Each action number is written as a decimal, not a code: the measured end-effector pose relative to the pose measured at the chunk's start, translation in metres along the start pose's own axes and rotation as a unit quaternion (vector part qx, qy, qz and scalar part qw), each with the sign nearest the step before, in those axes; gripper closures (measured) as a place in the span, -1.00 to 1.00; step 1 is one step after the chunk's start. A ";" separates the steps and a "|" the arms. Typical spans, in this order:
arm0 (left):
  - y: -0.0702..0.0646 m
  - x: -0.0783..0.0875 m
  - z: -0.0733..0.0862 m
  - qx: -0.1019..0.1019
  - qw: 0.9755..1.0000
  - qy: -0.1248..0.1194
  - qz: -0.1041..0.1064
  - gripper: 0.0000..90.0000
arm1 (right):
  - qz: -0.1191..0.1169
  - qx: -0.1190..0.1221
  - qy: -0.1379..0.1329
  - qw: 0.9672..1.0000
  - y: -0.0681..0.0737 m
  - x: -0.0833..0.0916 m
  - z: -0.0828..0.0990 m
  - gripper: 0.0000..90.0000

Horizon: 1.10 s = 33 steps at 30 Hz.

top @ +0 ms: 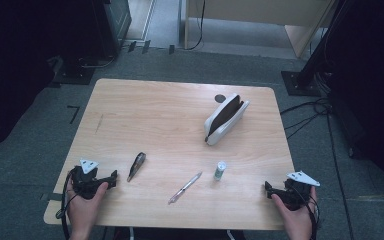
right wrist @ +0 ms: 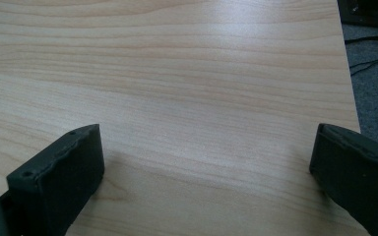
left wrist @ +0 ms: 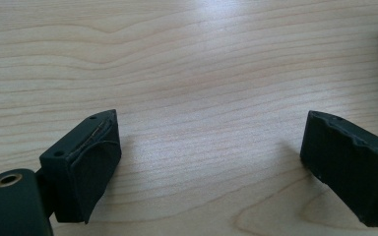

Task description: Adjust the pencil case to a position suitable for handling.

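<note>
Worktop (top: 145, 115): pouch (top: 225, 119) unzipped for loading; pen (top: 185, 187), tube (top: 220, 170), dark tool (top: 136, 166) loose; left gripper (top: 111, 179) and right gripper (top: 269, 189) released, empty.

Readable text: none that I can make out | small tube (top: 220, 170): label too small and blurred to read | pen (top: 185, 187), pouch (top: 225, 118), table (top: 155, 115): I see no lettering, brand, number or sign.

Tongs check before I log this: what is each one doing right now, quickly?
Left tongs: open, holding nothing, over bare table.
Right tongs: open, holding nothing, near the table's edge.
</note>
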<state>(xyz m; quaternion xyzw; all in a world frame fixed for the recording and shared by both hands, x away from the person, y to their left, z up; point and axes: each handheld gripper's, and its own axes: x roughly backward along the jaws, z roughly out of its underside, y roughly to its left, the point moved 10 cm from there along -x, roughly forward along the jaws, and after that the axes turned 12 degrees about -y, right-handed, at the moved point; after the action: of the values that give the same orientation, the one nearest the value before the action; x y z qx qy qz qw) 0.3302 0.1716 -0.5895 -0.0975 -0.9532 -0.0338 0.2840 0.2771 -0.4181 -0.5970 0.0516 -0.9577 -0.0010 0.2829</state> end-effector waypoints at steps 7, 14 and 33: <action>0.000 0.000 0.000 0.001 1.000 0.000 -0.001 -0.81 | 0.018 -0.015 -0.026 0.999 0.001 0.007 -0.009 -0.68; -0.001 0.000 0.000 0.000 1.000 0.001 0.000 -0.81 | 0.003 -0.015 -0.046 0.999 0.017 0.010 -0.044 -0.68; -0.001 0.000 0.000 -0.003 1.000 0.002 0.003 -0.81 | -0.057 -0.001 -0.084 0.995 0.080 -0.010 -0.140 -0.66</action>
<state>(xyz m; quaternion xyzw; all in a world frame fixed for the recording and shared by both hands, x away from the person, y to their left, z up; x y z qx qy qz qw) 0.3294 0.1703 -0.5895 -0.1017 -0.9522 -0.0362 0.2858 0.3538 -0.3332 -0.4822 0.1054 -0.9737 -0.0220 0.2009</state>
